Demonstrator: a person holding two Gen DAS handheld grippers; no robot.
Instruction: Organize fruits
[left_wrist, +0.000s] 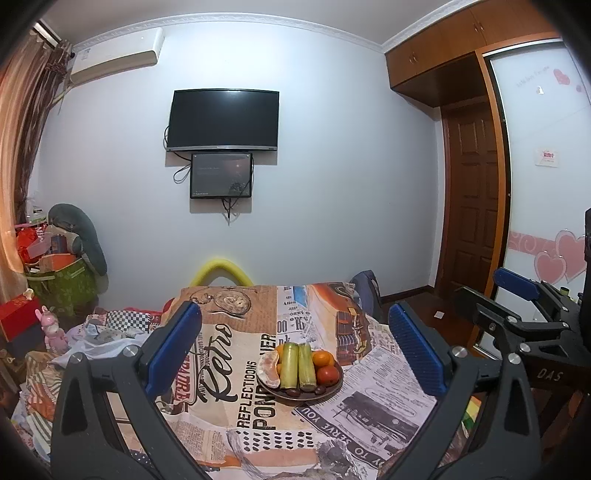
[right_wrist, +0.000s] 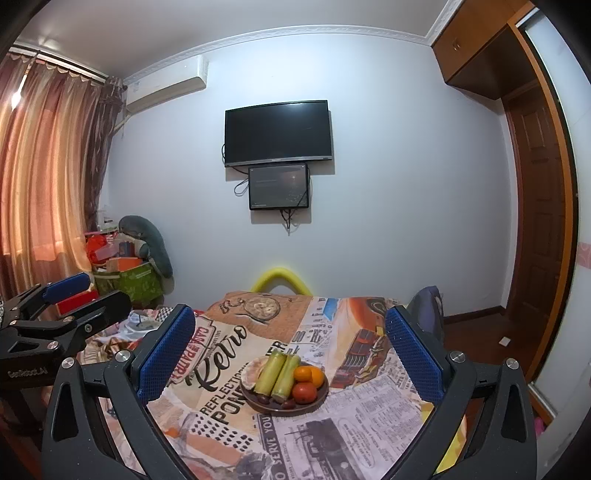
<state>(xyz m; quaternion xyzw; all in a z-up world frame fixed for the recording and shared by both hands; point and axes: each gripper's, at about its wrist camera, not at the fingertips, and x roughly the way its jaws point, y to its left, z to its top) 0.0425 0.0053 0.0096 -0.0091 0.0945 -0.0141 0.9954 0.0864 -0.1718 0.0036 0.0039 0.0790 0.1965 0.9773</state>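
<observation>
Some of what you see is hard to read: the small dark fruits (left_wrist: 293, 392) at the near rim of the plate (left_wrist: 332, 386) are too small to name, and the pale peeled piece (left_wrist: 269, 369) on its left side is partly hidden behind the two green stalks (left_wrist: 297, 365).

Your left gripper (left_wrist: 295, 343) has its fingers (left_wrist: 173, 347) spread wide with nothing between them; the plate sits on the bench (left_wrist: 369, 406) ahead, between the fingertips but well short of contact. Your right gripper (right_wrist: 290, 350) is likewise wide apart and empty, with the same plate (right_wrist: 321, 398) ahead between its fingers (right_wrist: 168, 354).

Counted on the plate: two green stalks lying side by side, two orange citrus fruits (right_wrist: 309, 373) at the right, one red fruit (right_wrist: 304, 392) in front of them, and one pale piece.
</observation>
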